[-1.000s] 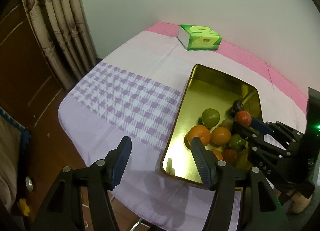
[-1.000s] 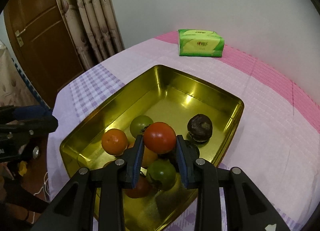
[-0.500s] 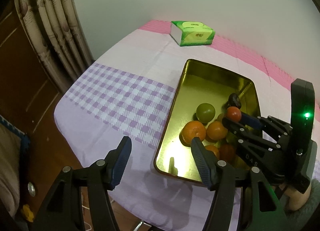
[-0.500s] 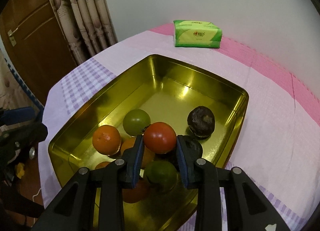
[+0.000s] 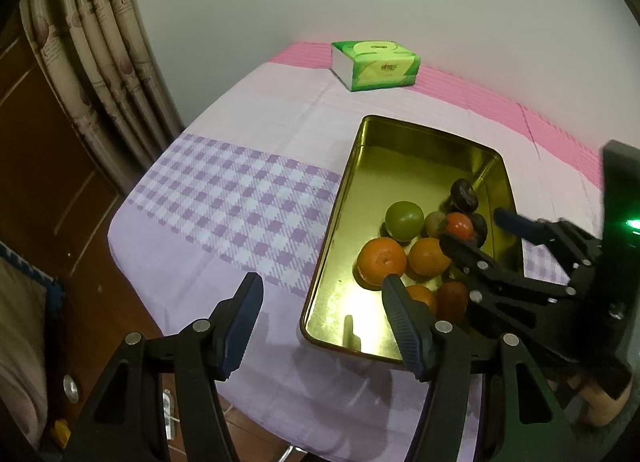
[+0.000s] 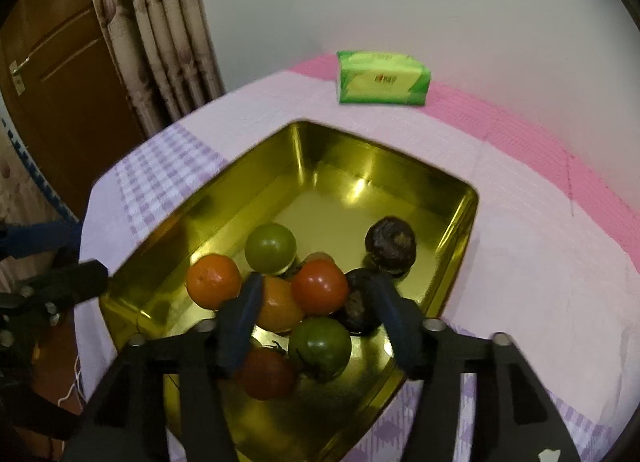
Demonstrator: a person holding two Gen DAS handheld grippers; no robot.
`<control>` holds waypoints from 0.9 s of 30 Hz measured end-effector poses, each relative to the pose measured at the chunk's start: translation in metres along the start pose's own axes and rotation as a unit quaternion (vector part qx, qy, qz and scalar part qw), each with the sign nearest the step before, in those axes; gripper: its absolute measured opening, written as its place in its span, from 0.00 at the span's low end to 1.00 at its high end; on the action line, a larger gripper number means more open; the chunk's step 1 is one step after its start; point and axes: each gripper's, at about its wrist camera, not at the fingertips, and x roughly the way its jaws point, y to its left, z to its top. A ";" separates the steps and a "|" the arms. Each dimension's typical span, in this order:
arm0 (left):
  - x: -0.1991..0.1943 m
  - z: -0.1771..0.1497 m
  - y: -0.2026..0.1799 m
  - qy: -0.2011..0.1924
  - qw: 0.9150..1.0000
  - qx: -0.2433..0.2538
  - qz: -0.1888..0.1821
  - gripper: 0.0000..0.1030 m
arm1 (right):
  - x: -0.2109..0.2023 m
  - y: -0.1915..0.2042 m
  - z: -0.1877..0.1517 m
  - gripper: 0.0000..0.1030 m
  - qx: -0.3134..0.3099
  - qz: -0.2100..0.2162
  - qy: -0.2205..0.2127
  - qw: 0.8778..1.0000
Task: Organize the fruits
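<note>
The right gripper [image 6: 316, 304] is just opening wide around the red tomato [image 6: 319, 286] sitting atop the pile at lower centre of the tin [image 6: 460, 238] — it may roll off — the left gripper [image 5: 322, 316] is idling open.

The tray [image 6: 460, 234] is shiny gold inside and out. In it lie 1 red tomato [image 6: 319, 286], a green tomato [image 6: 270, 248] at its 10 o'clock, another green one [image 6: 320, 348] at its 6 o'clock, an orange [image 6: 214, 281] at its 9 o'clock, and 2 dark brown-purple fruits, 1 [image 6: 391, 246] at its 2 o'clock. The tablecloth [image 5: 248, 197] shows a lilac-and-white check, then pale lilac, then a pink stripe at 12 o'clock. The tissue pack [image 6: 383, 78] is bright green with yellow-green panels. The curtain [image 5: 100, 61] is beige with dusky mauve blotches; the door [image 6: 68, 73] is brown. Both grippers are black with dark blue pads [image 5: 240, 326].
</note>
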 end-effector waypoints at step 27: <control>0.002 -0.005 -0.015 0.007 0.999 0.034 0.003 0.61 | -0.050 -0.009 -0.045 0.99 0.056 -0.042 0.039 0.997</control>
